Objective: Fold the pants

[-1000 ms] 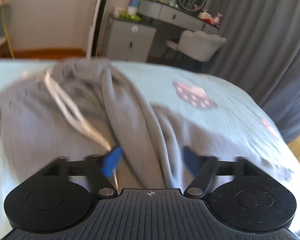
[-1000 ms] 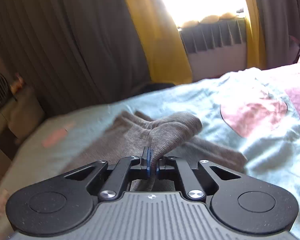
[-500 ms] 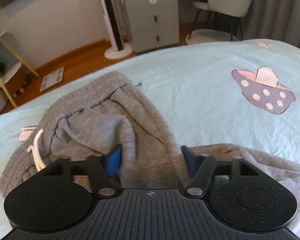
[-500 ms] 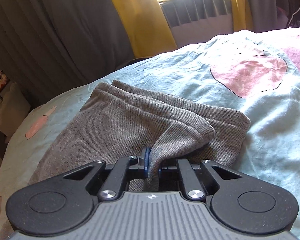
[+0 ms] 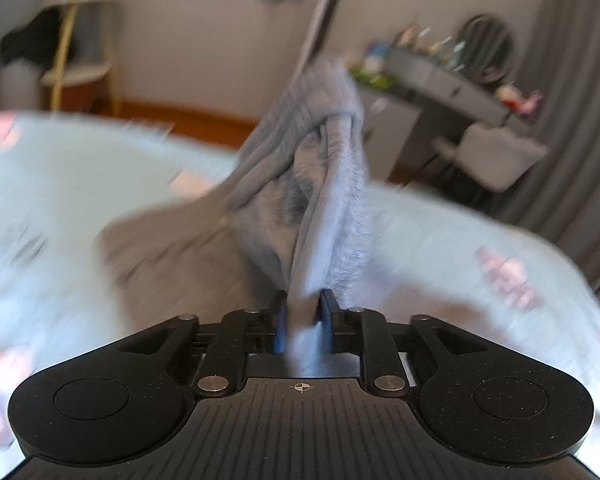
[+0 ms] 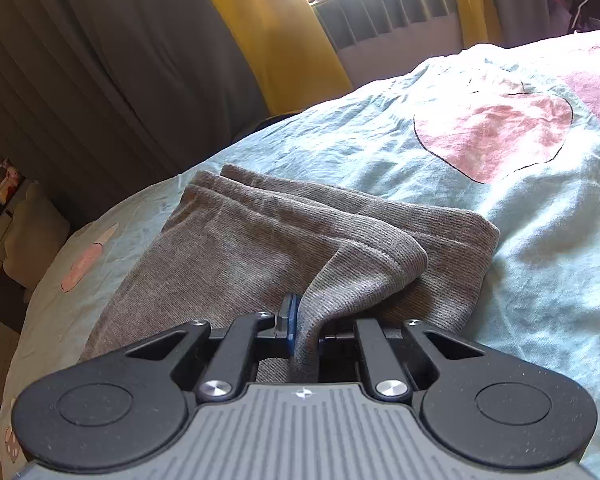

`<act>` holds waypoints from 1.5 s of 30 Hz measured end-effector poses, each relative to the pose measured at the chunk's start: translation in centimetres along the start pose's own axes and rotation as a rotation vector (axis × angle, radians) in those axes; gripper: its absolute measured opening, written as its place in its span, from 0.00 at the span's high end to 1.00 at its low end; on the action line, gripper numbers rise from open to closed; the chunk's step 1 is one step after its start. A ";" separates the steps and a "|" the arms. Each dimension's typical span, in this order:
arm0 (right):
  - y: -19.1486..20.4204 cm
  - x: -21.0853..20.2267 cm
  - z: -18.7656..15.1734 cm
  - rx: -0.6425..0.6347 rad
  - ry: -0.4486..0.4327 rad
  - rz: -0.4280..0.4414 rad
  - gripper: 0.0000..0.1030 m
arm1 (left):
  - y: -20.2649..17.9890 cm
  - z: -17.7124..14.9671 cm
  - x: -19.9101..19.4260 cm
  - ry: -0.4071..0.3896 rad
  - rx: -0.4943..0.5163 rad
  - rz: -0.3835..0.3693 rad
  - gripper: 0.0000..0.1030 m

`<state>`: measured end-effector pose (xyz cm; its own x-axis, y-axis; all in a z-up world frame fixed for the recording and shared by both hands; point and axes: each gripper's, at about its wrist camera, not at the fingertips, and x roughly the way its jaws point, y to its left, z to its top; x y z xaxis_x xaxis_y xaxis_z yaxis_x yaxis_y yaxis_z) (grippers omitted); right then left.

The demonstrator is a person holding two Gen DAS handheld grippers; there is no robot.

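Grey ribbed pants [image 6: 260,248] lie on a light blue bedspread [image 6: 380,136], their leg ends stacked and pointing away in the right wrist view. My right gripper [image 6: 305,330] is shut on a pinched fold of a leg end, low over the cloth. In the blurred left wrist view my left gripper [image 5: 303,320] is shut on a bunch of the pants [image 5: 320,184], which rises in a peak above the bed [image 5: 80,184].
Pink cartoon prints [image 6: 496,132] mark the bedspread. Dark and yellow curtains [image 6: 140,60] and a radiator stand beyond the bed's far edge. A vanity desk with mirror [image 5: 452,80], a white chair [image 5: 496,156] and a shelf [image 5: 72,60] stand behind the bed.
My left gripper has closed on the pants' waist end and lifted it; the view has swung and blurred. My right gripper keeps its hold and has come closer over the leg ends.
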<state>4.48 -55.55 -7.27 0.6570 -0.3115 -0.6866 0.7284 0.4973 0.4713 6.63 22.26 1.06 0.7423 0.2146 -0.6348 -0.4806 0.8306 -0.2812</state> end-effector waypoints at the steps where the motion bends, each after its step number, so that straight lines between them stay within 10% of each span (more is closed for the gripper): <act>1: 0.1 0.0 0.0 -0.001 0.001 -0.002 0.91 | 1.3 -0.6 0.2 0.023 -0.018 0.033 0.72; 10: -0.3 -0.4 0.2 0.032 0.020 0.006 0.88 | 6.0 0.4 0.9 0.039 -0.194 0.054 0.29; 13: -0.3 -0.5 0.2 0.034 0.023 0.010 0.86 | 6.2 0.6 2.3 0.079 -0.216 0.020 0.31; 20: -0.7 -0.8 0.4 0.064 0.031 0.038 0.93 | 7.5 2.2 2.4 0.096 -0.188 0.003 0.81; 26: -0.7 -3.4 1.5 0.019 -0.030 0.081 0.95 | 8.3 3.0 0.4 0.105 -0.143 0.008 0.85; 32: -1.8 -4.6 3.4 -0.019 -0.049 0.012 0.87 | 8.4 2.8 -1.6 0.042 -0.086 0.115 0.36; 36: -2.4 -4.3 3.3 0.000 0.106 0.112 0.59 | 4.9 2.1 -4.4 -0.013 0.008 0.012 0.13; 42: -1.7 -3.1 1.4 0.019 0.196 0.114 0.61 | -2.5 -2.0 -5.5 0.067 0.085 -0.205 0.07; 45: -2.1 -2.4 0.9 0.070 0.210 0.125 0.86 | -5.3 -5.4 -4.6 0.157 0.106 -0.246 0.07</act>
<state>1.60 -56.59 -6.09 0.6932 -0.0730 -0.7171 0.6606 0.4622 0.5916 3.20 14.10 1.61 0.7453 -0.0744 -0.6625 -0.2383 0.8984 -0.3689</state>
